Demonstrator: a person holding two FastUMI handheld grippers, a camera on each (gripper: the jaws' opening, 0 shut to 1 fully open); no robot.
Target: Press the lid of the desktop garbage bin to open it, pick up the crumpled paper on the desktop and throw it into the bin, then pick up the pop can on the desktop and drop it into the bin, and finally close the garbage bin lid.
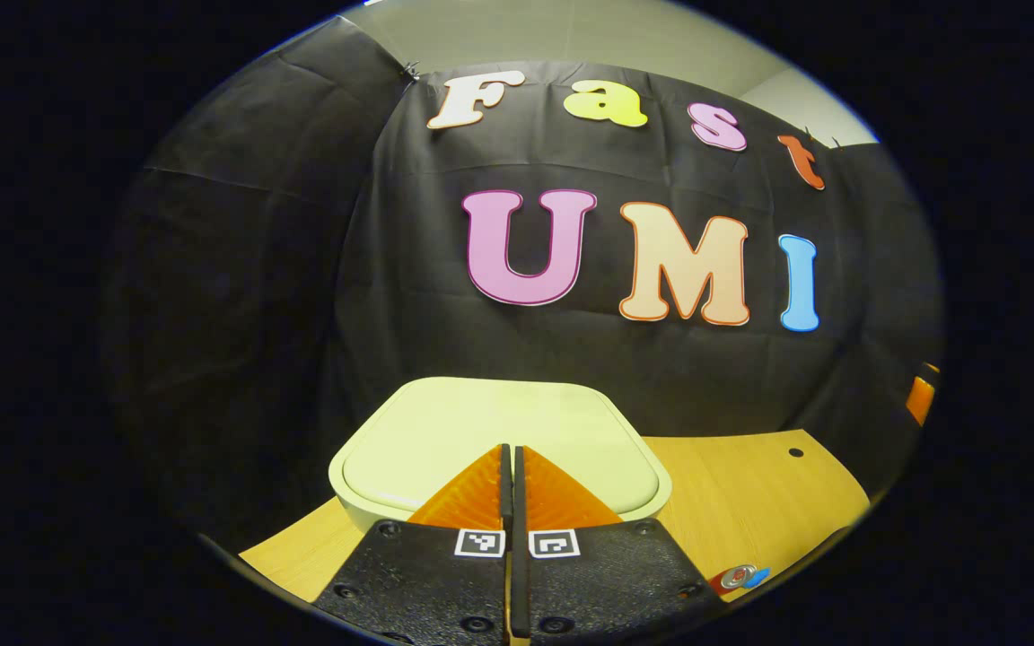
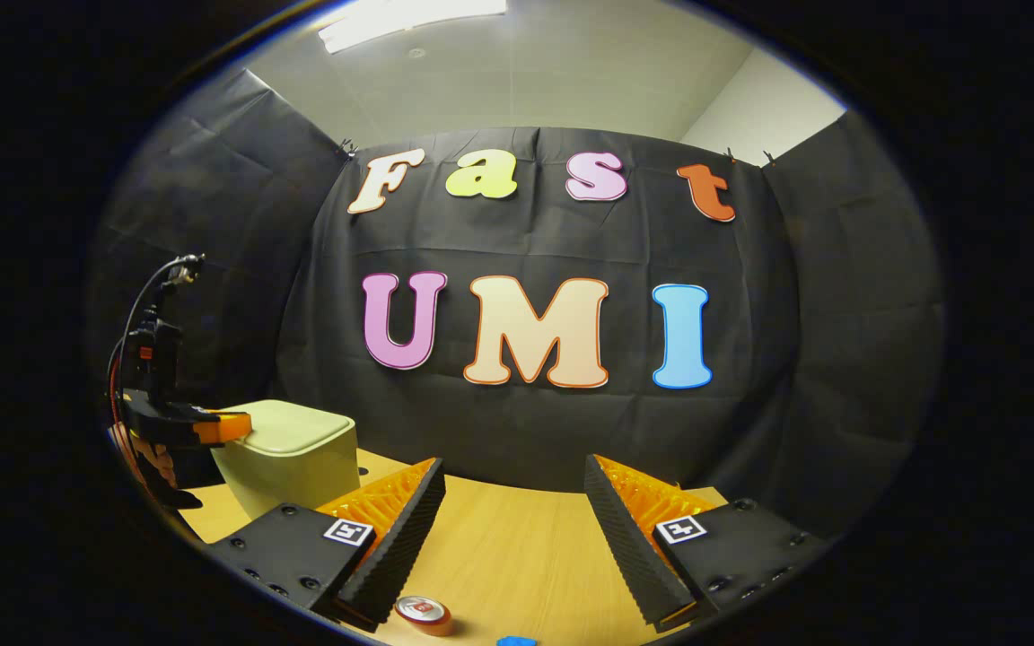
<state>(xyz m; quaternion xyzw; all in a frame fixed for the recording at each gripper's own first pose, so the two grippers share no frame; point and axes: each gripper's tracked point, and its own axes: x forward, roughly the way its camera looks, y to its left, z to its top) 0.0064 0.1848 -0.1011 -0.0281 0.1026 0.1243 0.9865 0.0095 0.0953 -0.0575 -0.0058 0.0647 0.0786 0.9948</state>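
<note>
The pale green garbage bin (image 1: 499, 431) stands on the wooden desk with its lid down. My left gripper (image 1: 512, 449) is shut, empty, its fingertips over the near edge of the lid; whether they touch it I cannot tell. In the right gripper view the same bin (image 2: 293, 449) sits at the left, with the left gripper (image 2: 225, 426) and a hand over its near rim. My right gripper (image 2: 512, 489) hangs open above the desk with nothing between its fingers. The pop can (image 2: 423, 615) stands just below its left finger. The pop can's top (image 1: 740, 577) peeks out at the lower right.
The wooden desk (image 2: 517, 547) stretches to the black cloth wall behind it. A small dark hole (image 1: 795, 452) marks the desk right of the bin. A small blue thing (image 2: 515, 641) lies at the near edge. Part of the other gripper (image 1: 921, 395) shows at the far right.
</note>
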